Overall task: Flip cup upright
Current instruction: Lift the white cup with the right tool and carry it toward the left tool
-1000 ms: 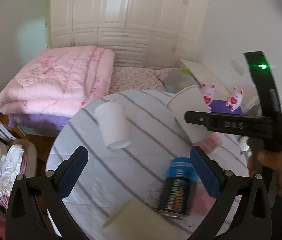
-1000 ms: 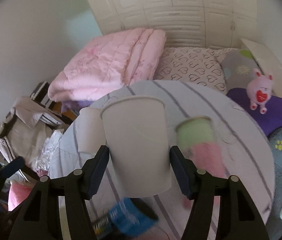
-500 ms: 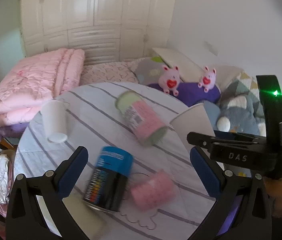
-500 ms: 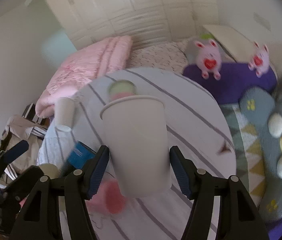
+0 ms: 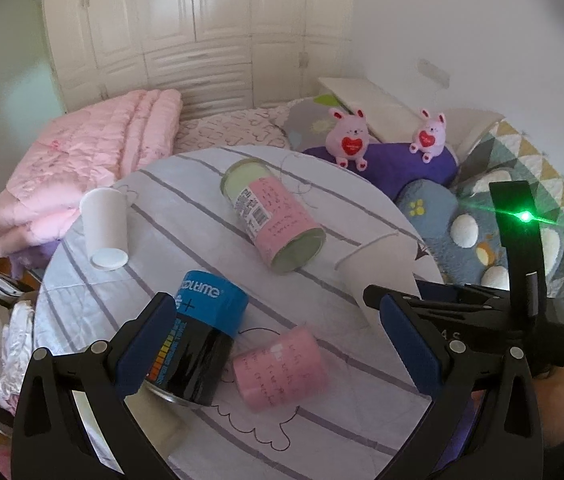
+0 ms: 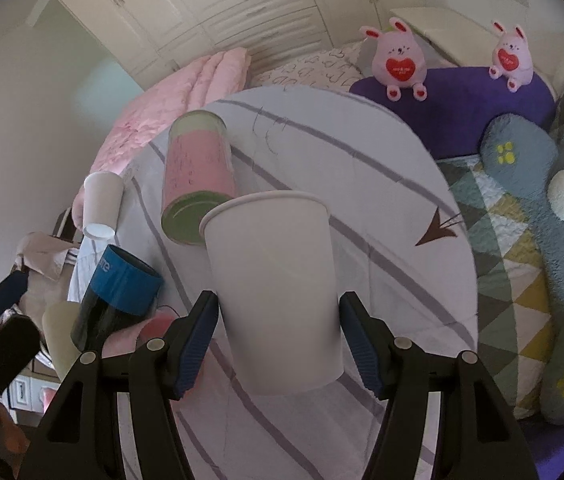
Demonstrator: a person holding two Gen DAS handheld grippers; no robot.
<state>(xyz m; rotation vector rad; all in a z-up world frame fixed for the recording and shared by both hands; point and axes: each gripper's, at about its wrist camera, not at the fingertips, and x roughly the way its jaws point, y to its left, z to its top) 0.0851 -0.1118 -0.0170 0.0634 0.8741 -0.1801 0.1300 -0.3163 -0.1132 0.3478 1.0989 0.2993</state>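
Note:
My right gripper (image 6: 278, 344) is shut on a white paper cup (image 6: 274, 288), held mouth up above the striped round table (image 6: 381, 184). The same cup (image 5: 381, 268) shows at the right of the left wrist view, with the right gripper (image 5: 457, 312) around it. A second white paper cup (image 5: 105, 226) stands mouth down at the table's far left; it also shows in the right wrist view (image 6: 100, 204). My left gripper (image 5: 278, 344) is open and empty above the near side of the table.
A pink and green can (image 5: 276, 220) lies on its side mid-table. A black can with a blue lid (image 5: 198, 344) and a small pink roll (image 5: 280, 368) lie near the front. A pink quilt (image 5: 82, 172), plush rabbits (image 5: 349, 138) and cushions surround the table.
Both grippers have shifted to the right and nearer the table. The right gripper has kept the cup upright and carried it lower towards the table's right side.

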